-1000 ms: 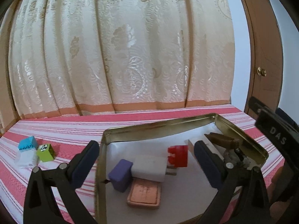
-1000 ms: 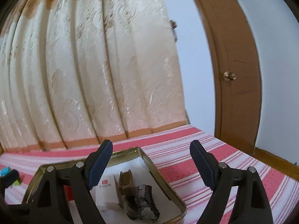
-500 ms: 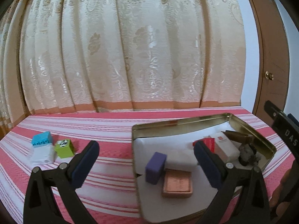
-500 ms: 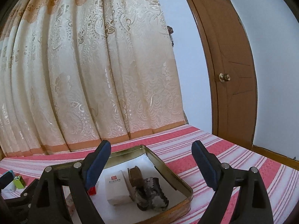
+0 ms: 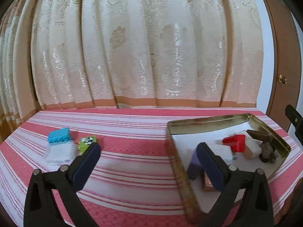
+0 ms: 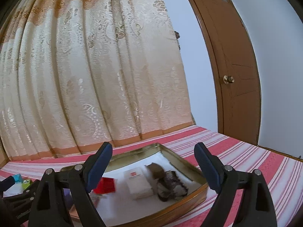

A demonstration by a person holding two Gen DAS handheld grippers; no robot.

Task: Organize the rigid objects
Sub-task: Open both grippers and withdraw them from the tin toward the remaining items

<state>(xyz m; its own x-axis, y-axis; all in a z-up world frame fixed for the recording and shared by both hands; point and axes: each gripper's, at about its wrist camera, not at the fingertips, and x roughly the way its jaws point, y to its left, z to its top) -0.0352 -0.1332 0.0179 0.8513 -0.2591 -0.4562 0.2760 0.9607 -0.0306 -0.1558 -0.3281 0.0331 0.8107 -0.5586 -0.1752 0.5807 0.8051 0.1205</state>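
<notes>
A gold metal tin (image 5: 269, 130) lies at the right of the striped cloth and holds a red block (image 5: 235, 142), a purple block (image 5: 194, 167), a white adapter (image 5: 221, 150), a copper box, a white box and dark pieces. A blue block (image 5: 59, 135), a green block (image 5: 87, 143) and a white block (image 5: 60, 152) lie together at the left. My left gripper (image 5: 147, 163) is open and empty above the cloth between them. My right gripper (image 6: 153, 168) is open and empty above the tin (image 6: 198, 189), over the white box (image 6: 139, 182) and dark patterned piece (image 6: 172, 186).
A cream patterned curtain (image 5: 142, 47) hangs behind the table's far edge. A brown door (image 6: 236, 75) with a brass knob stands at the right. The red-and-white striped cloth (image 5: 132, 162) covers the whole table.
My left gripper has swung left, away from over the tin, so the three loose blocks come closer to centre. My right gripper has shifted slightly and stays open.
</notes>
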